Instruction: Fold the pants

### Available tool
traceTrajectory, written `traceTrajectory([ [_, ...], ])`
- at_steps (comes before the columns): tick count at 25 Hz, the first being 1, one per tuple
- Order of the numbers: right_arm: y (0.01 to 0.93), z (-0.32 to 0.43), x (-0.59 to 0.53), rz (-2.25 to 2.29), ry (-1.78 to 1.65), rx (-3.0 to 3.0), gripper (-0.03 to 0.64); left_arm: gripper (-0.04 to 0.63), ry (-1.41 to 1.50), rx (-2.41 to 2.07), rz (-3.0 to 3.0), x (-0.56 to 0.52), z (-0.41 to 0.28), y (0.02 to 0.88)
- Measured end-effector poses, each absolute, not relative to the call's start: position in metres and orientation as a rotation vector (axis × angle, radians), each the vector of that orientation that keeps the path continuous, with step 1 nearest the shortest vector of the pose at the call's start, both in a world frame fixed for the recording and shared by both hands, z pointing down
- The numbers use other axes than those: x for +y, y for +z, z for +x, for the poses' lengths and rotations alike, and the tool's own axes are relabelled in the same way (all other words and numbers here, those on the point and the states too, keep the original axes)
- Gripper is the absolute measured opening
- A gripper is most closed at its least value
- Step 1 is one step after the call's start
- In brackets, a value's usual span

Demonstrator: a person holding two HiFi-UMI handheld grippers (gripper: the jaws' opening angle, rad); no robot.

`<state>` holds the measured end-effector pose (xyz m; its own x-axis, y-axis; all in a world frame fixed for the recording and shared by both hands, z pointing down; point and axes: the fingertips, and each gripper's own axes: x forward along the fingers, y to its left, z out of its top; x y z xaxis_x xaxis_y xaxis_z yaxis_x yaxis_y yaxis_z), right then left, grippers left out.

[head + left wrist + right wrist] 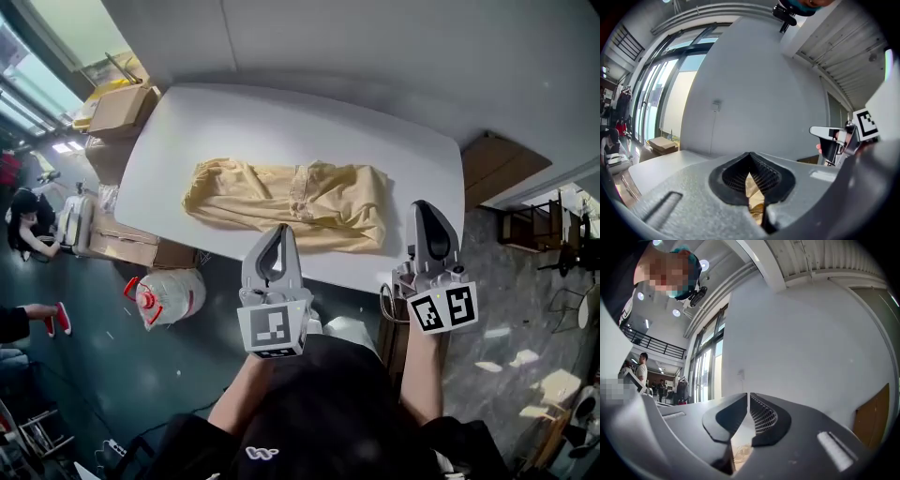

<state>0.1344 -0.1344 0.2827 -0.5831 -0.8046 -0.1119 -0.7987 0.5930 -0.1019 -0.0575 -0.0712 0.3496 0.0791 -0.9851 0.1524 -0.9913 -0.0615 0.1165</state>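
Empty-handed, the left gripper (pixel 750 157) has its jaws pressed together, and the right gripper (pixel 748 397) shows only a thin slit between its tips, with nothing in it. Ahead of both, the tan pants (pixel 291 202) lie on the white table (pixel 225 112), their long axis running left to right. The left gripper points at their near edge, while the right sits off their right end.

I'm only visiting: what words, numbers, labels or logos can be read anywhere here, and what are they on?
No words or numbers are readable.
Cubes of the left hand-held gripper and right hand-held gripper: black-and-white square markers, patterns rather than letters.
The white logo on the person's dark garment: too small to read.
Red print on the plastic bag: too blurred.
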Motion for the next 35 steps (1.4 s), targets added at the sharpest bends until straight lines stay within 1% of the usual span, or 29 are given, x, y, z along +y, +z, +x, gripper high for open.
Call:
traceTrajectory([
  [5,0.288,0.145,-0.167,-1.396,-0.074,2.667,0.023,0.003,0.059,-1.965,2.178,-0.104,-0.051,0.356],
  [7,0.29,0.15,-0.178,-1.397,-0.078,2.673,0.024,0.049,0.088,-1.935,2.196,-0.113,-0.04,0.361],
  [9,0.294,0.152,-0.188,-1.379,-0.098,2.696,0.03,0.071,0.143,-1.901,2.227,-0.121,-0.029,0.366],
  [12,0.308,0.152,-0.201,-1.315,-0.131,2.801,0.084,0.102,0.205,-1.834,2.277,-0.134,-0.007,0.375],
  [18,0.358,0.174,-0.235,-1.253,-0.234,2.978,0.148,0.12,0.339,-1.641,2.324,-0.154,0.042,0.41],
  [22,0.4,0.177,-0.263,-1.216,-0.435,3.067,0.194,0.12,0.43,-1.52,2.309,-0.161,0.07,0.443],
  [24,0.428,0.176,-0.275,-1.192,-0.566,3.119,0.228,0.121,0.474,-1.477,2.275,-0.165,0.081,0.459],
  [26,0.461,0.173,-0.284,-1.179,-0.665,3.206,0.249,0.175,0.526,-1.429,2.245,-0.168,0.092,0.478],
  [28,0.492,0.167,-0.29,-1.176,-0.779,3.279,0.276,0.188,0.601,-1.369,2.221,-0.168,0.103,0.498],
  [31,0.532,0.158,-0.298,-1.157,-0.927,3.342,0.289,0.21,0.707,-1.279,2.198,-0.166,0.122,0.532],
  [32,0.545,0.156,-0.301,-1.156,-0.97,3.354,0.304,0.216,0.728,-1.254,2.19,-0.165,0.128,0.542],
  [35,0.573,0.148,-0.307,-1.143,-1.113,3.343,0.307,0.219,0.786,-1.204,2.16,-0.161,0.139,0.566],
])
